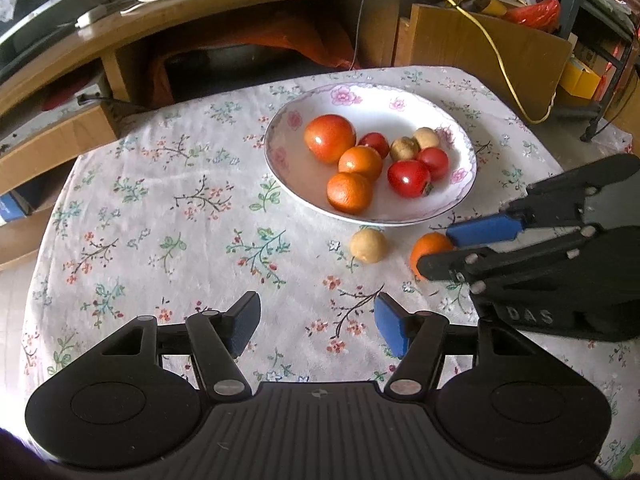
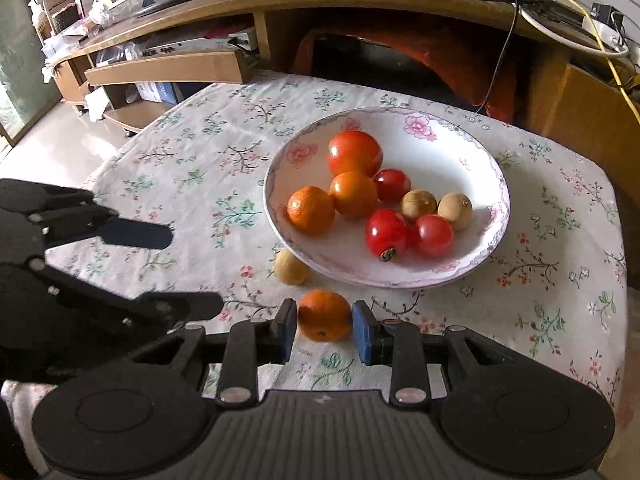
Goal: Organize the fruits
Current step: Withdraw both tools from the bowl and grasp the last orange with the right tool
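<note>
right gripper [image 2: 325, 330] pads flank a tangerine [image 2: 324, 321] on the floral cloth [image 2: 192, 168] — seemingly touching, grip unclear. left gripper [image 1: 318, 326] gapes wide, empty. bowl [image 2: 480, 160] just beyond — fruit-filled.

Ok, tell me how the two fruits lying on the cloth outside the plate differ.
The orange is bright orange; the tan fruit is pale yellow-brown. The orange looks larger than the tan fruit. The orange sits between the fingers of the right tool; the tan fruit lies free, close against the plate rim. The orange lies farther from the plate than the tan fruit. Both are roundish and rest on the floral tablecloth.
</note>
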A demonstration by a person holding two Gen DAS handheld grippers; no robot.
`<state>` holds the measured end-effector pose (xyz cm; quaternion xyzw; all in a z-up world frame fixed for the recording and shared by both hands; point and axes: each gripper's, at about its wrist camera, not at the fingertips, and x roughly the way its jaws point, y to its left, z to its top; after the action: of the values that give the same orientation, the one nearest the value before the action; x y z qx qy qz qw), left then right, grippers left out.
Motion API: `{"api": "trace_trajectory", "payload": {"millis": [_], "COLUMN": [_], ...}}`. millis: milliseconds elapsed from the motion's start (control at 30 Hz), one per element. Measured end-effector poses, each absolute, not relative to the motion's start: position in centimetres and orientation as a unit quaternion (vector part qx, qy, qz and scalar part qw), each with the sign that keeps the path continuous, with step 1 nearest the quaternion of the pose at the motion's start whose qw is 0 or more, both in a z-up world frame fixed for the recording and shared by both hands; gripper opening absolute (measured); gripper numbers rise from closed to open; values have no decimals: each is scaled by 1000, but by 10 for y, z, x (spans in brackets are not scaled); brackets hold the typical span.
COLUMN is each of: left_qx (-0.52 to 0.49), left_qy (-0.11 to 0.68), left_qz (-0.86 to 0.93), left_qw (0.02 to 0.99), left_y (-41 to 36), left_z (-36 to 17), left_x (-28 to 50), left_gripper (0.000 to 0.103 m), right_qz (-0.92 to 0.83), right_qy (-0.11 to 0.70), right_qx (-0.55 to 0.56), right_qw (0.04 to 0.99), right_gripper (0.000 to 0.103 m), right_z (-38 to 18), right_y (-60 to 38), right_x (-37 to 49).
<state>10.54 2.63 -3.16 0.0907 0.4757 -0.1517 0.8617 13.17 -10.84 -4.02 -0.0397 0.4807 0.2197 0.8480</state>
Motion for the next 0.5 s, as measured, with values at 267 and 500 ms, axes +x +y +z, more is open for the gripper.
{"api": "trace_trajectory", "payload": {"millis": [267, 500], "left_qx": [98, 118], "left_qy": [474, 475], "left_qz": [-160, -173], "left_qw": [860, 855], "left_y": [18, -2], "left_z": [-35, -48], "left_x": [111, 122], "left_gripper": [70, 70], "right_qz": [213, 199], "right_qy": [492, 496], "right_qx": [-37, -29], "right_qw": [843, 845], "right_gripper": [32, 32], "right_z": [-39, -36], "right_y": [-119, -150], "right_x": [128, 115]}}
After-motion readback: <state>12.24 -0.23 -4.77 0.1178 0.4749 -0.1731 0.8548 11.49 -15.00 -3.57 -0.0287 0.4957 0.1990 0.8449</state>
